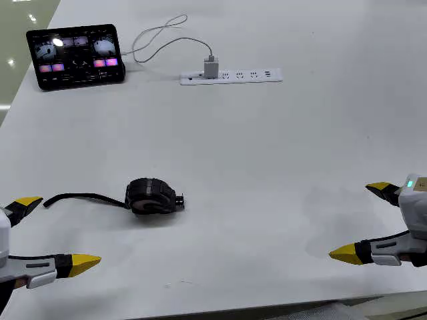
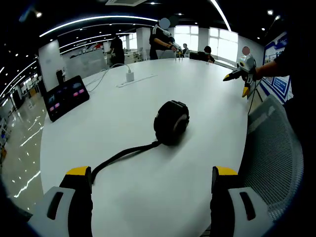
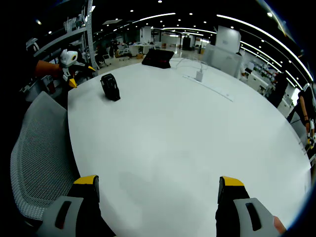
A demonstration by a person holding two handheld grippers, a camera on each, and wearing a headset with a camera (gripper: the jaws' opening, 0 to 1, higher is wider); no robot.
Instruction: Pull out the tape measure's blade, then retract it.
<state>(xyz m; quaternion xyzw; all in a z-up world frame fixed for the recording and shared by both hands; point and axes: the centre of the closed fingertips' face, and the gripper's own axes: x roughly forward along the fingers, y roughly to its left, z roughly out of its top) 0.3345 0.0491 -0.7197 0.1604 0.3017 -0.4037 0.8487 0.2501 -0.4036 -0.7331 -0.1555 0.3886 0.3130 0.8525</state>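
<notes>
A black tape measure (image 1: 152,196) lies on the white table (image 1: 267,153), its black wrist strap (image 1: 83,198) trailing to the left. In the left gripper view the tape measure (image 2: 171,122) sits ahead of the jaws with the strap (image 2: 123,155) running back toward them. My left gripper (image 1: 59,230) is open at the table's near left, a short way from the strap's end. My right gripper (image 1: 363,220) stands open at the near right, far from the tape measure (image 3: 110,86). The left gripper (image 3: 74,61) also appears at the far left of the right gripper view, and the right gripper (image 2: 242,76) at the far right of the left one.
A tablet (image 1: 75,55) with a lit screen stands at the back left. A white power strip (image 1: 230,76) with a charger and cable (image 1: 160,40) lies at the back middle. A mesh chair (image 3: 37,163) is by the table's near edge. People stand in the background.
</notes>
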